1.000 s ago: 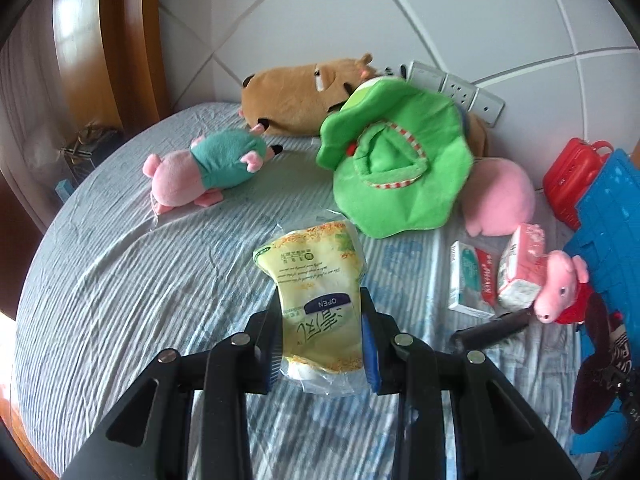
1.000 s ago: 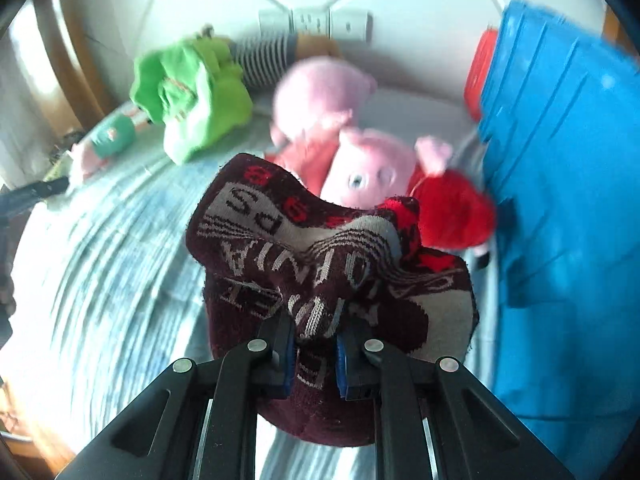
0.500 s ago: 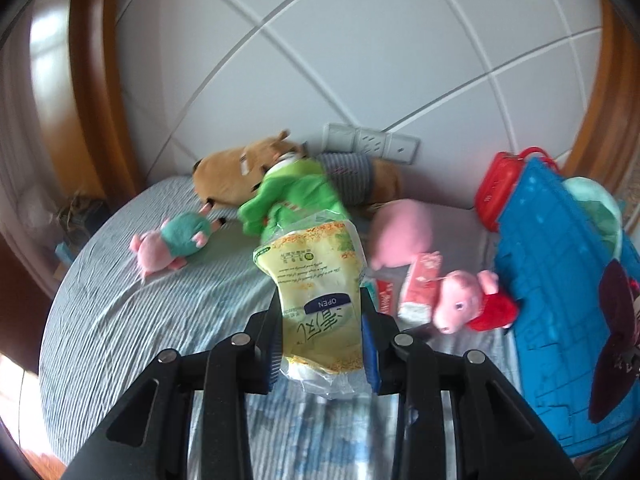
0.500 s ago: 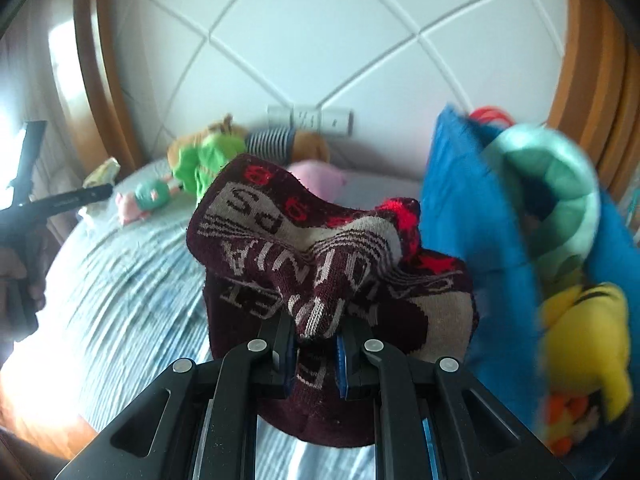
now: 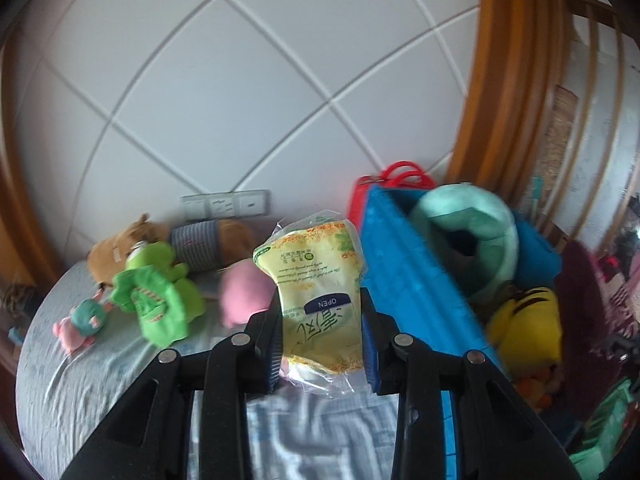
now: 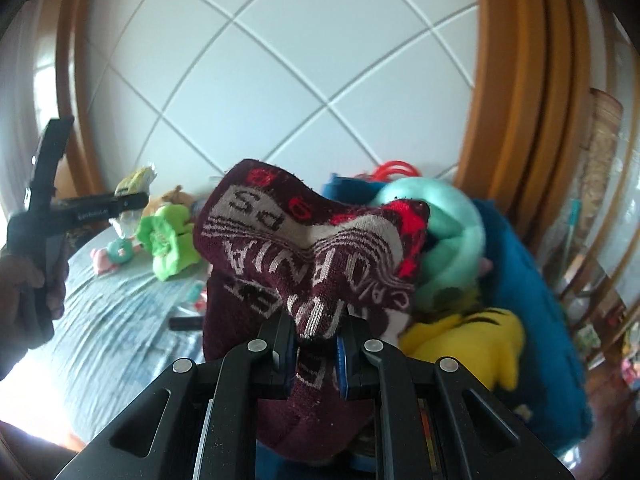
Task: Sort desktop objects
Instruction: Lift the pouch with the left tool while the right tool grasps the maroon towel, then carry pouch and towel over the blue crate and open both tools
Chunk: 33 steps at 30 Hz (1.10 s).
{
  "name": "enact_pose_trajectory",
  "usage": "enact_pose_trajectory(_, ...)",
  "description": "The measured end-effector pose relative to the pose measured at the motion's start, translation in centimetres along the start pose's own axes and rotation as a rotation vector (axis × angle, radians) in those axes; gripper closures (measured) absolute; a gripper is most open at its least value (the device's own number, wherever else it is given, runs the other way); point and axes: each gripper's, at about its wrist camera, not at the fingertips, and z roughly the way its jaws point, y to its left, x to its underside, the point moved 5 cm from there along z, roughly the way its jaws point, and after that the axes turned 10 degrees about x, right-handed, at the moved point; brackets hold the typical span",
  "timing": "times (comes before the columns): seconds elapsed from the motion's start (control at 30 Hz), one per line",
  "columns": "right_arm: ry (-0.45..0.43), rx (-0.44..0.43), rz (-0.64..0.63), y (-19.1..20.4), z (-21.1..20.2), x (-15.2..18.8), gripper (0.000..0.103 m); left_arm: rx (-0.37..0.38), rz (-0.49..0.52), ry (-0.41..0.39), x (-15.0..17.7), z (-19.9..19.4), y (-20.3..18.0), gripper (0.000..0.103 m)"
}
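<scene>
Above the bed, your right gripper point(image 6: 316, 346) clamps the maroon sock point(image 6: 308, 248) nearest the blue bin point(image 6: 532, 280), just right of it, while your left gripper point(image 5: 322, 340) grips the yellow packet point(image 5: 318, 280) beside its wall.

A glossy, crinkled plastic packet point(image 5: 320, 300), a knitted maroon sock point(image 6: 308, 256), fuzzy plush toys point(image 5: 160, 296), a wrinkled cloth sheet point(image 5: 100, 376), and varnished wood trim point(image 5: 488, 80).
</scene>
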Motion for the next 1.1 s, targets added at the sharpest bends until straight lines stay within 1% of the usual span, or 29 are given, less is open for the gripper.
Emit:
enact_pose_trajectory(0.17,0.029,0.024,0.018,-3.6,0.6,1.3,0.088,0.085,0.045,0.008,-2.3,1.9,-6.5,0.071)
enact_pose_trajectory(0.3,0.042,0.026,0.029,-5.9,1.3,2.1,0.088,0.125,0.095,0.029,-3.7,3.3,-11.2,0.071)
enact_pose_trajectory(0.43,0.046,0.027,0.036,-7.7,1.8,3.0,0.088,0.153,0.151,0.072,-4.6,5.2,-15.4,0.071)
enact_pose_trajectory(0.63,0.056,0.032,0.051,-9.8,2.5,3.6,0.088,0.174,0.204,0.116,-5.6,7.8,-19.5,0.072)
enact_pose_trajectory(0.83,0.065,0.023,0.040,-11.0,3.0,4.0,0.088,0.189,0.226,0.127,-6.6,9.4,-21.4,0.071)
enact_pose_trajectory(0.87,0.065,0.019,0.037,-11.2,3.1,4.0,0.088,0.194,0.225,0.126,-6.7,9.6,-21.6,0.069)
enact_pose_trajectory(0.9,0.060,0.016,0.034,-11.2,3.2,4.0,0.086,0.199,0.223,0.131,-6.8,9.9,-21.8,0.063)
enact_pose_trajectory(0.93,0.050,0.018,0.024,-11.2,3.2,4.0,0.084,0.197,0.221,0.140,-6.8,10.2,-21.9,0.037)
enact_pose_trajectory(0.97,0.047,0.025,0.004,-11.0,3.3,3.9,0.069,0.196,0.215,0.144,-6.8,10.5,-21.9,0.002)
enact_pose_trajectory(1.0,0.050,0.036,-0.017,-10.7,3.5,3.9,0.035,0.196,0.211,0.142,-6.8,10.7,-21.9,0.000)
enact_pose_trajectory(1.03,0.049,0.049,-0.031,-10.6,3.6,4.0,0.017,0.196,0.208,0.139,-6.8,10.8,-21.9,0.000)
enact_pose_trajectory(1.07,0.035,0.055,-0.036,-10.5,3.6,4.0,0.001,0.200,0.206,0.143,-6.7,11.0,-21.9,0.000)
enact_pose_trajectory(1.1,0.031,0.054,-0.036,-10.4,3.5,4.0,0.001,0.201,0.204,0.148,-6.5,11.2,-21.9,0.000)
